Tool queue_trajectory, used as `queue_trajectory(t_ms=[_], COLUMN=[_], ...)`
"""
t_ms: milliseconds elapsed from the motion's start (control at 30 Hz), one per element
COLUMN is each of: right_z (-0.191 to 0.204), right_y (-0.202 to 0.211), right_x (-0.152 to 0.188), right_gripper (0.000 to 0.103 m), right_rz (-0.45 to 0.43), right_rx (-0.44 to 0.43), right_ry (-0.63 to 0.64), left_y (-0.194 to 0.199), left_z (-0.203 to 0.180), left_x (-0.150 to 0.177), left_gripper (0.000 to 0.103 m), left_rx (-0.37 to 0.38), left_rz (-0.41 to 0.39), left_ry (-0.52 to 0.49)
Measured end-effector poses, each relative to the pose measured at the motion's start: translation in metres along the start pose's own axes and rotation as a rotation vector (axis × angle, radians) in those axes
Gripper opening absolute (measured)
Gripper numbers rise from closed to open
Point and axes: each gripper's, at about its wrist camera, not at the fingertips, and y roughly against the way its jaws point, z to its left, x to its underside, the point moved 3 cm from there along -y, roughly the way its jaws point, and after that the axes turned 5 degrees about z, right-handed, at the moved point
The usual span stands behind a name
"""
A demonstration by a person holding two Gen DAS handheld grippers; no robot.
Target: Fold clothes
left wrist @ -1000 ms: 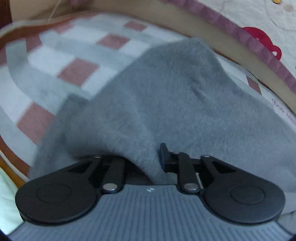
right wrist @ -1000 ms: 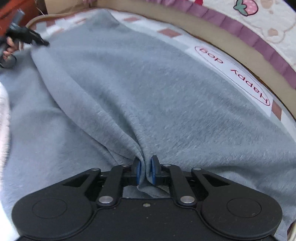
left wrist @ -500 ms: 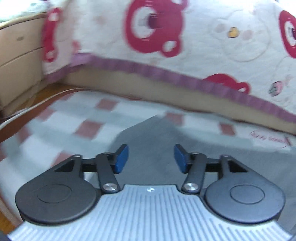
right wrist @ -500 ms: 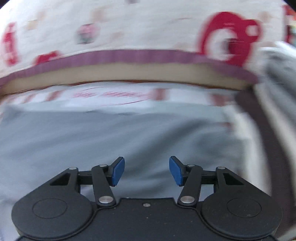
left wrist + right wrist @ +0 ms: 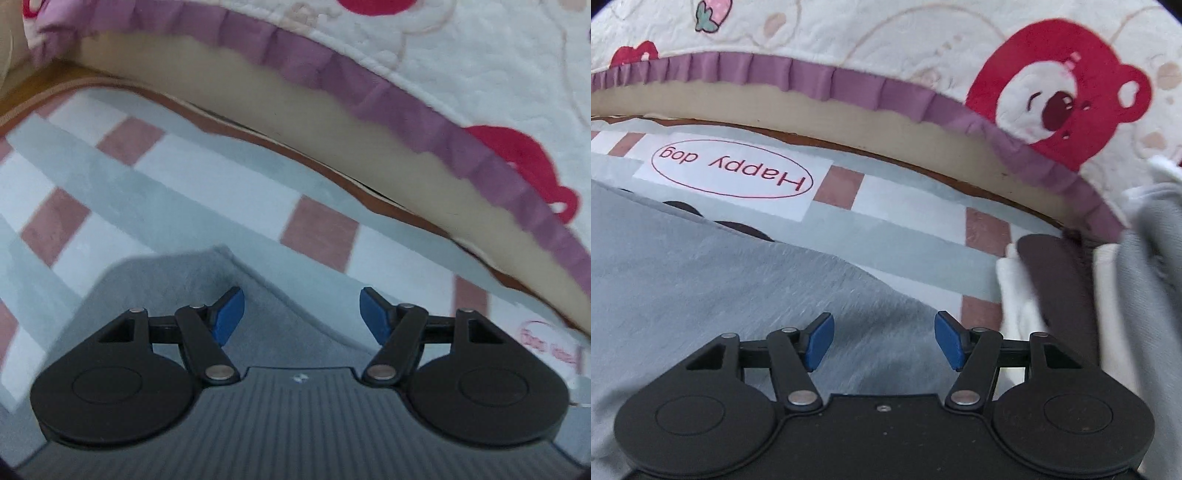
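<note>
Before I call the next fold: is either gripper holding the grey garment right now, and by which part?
Nothing is held. The left gripper and right gripper have just been opening; both stand open above the grey garment, with nothing between the pads.

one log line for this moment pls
left gripper: open, just released | right gripper: open, just released | grey garment: flat on checked mat

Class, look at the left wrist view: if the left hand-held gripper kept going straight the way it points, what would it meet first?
Most likely the grey garment lying under the open left hand-held gripper, near its edge; depth is unclear, so possibly the checked mat beyond it.
</note>
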Motion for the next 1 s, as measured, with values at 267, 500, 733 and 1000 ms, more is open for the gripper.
queue_trajectory(t_ms=[267, 500, 733, 1000], right_z=[0.014, 0.059, 0.025, 0.004], right_y=[-0.033, -0.017, 0.0, -0.065], right_x=[0.022, 0.062, 0.021, 0.002], right_gripper=[0.065, 0.062, 0.073, 0.083], right_rz=[0.065, 0.015, -0.114, 0.168], right_rx=[-0.045, -0.107, -0.033, -0.296], right_ry=[0.068, 0.148, -0.063, -0.65], left_y=[-0.043, -0.017, 0.011, -0.002], left_z=[0.005, 0.013, 0.022, 0.012], left_x=[0.021, 0.031, 0.027, 0.019], left_gripper=[0.069, 0.0, 0.0, 0.052], left_rx=[-0.086, -0.105, -0.061, -0.062], left_rz=[0.184, 0.012, -0.102, -0.063], left_ry=[-0.105, -0.233, -0.208, -0.243])
